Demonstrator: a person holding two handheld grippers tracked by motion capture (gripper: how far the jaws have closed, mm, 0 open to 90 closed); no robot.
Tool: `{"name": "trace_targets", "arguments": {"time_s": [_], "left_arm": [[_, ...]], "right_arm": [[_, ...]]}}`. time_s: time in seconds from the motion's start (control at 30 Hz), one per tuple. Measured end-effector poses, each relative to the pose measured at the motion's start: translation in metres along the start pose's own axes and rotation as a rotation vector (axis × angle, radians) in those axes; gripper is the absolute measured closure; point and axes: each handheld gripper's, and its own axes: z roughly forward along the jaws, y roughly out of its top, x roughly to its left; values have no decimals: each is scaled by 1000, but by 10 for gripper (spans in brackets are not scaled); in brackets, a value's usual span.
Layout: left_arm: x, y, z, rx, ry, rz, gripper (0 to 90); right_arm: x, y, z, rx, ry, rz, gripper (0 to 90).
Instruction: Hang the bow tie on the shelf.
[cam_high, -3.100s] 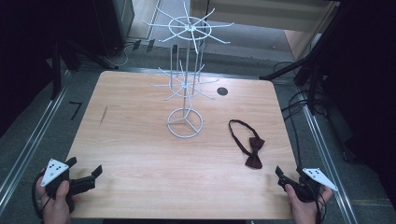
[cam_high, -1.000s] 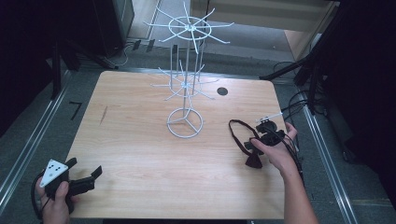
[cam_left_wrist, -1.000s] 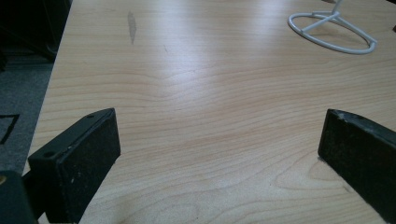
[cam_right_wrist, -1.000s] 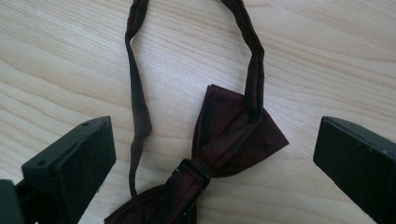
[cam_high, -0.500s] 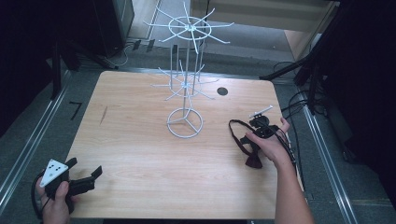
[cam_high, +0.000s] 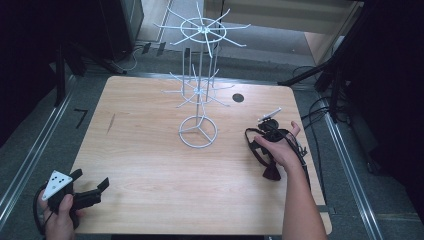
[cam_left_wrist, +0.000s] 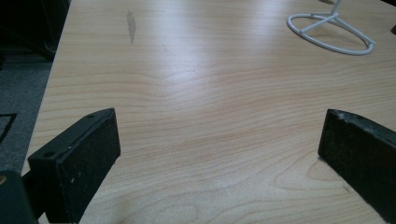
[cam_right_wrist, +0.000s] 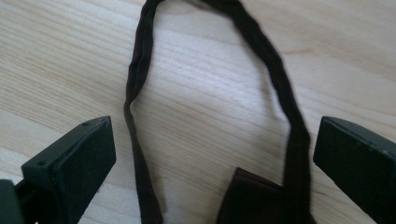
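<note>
A dark brown bow tie (cam_high: 271, 171) with a strap loop lies flat on the right side of the wooden table (cam_high: 145, 160). My right gripper (cam_high: 270, 134) hovers over its strap loop, jaws open. In the right gripper view the strap loop (cam_right_wrist: 140, 70) runs between the two wide-apart jaws, and the knot (cam_right_wrist: 252, 196) sits at the bottom; nothing is pinched. My left gripper (cam_high: 92, 192) rests open at the table's near left corner, and its own view has bare wood between the jaws. A white wire display stand (cam_high: 199, 90) rises behind the table's middle.
The stand's ring base (cam_high: 198, 131) (cam_left_wrist: 331, 32) sits left of the bow tie. A round black cable hole (cam_high: 238, 98) lies at the back right. Metal rails and cables run along the floor beside both table sides.
My right gripper has travelled from the near right corner forward to the bow tie and now hangs over its strap loop. The left gripper has stayed put.
</note>
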Motion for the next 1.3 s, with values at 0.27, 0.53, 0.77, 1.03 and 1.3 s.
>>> {"name": "trace_targets", "arguments": {"time_s": [0.27,0.53,0.77,1.03,1.3], "left_arm": [[0,0,0,3,-4,1,0],[0,0,0,-2,-5,-7,0],[1,0,0,6,-7,-9,0],[0,0,1,10,-8,-6,0],[1,0,1,12,-10,-7,0]], "right_arm": [[5,-1,9,51,-39,-12,0],[7,-4,9,91,-47,-13,0],[4,-6,11,138,15,22,0],[1,-9,-3,112,9,44,461],[-1,-14,-7,47,-1,63,900]]}}
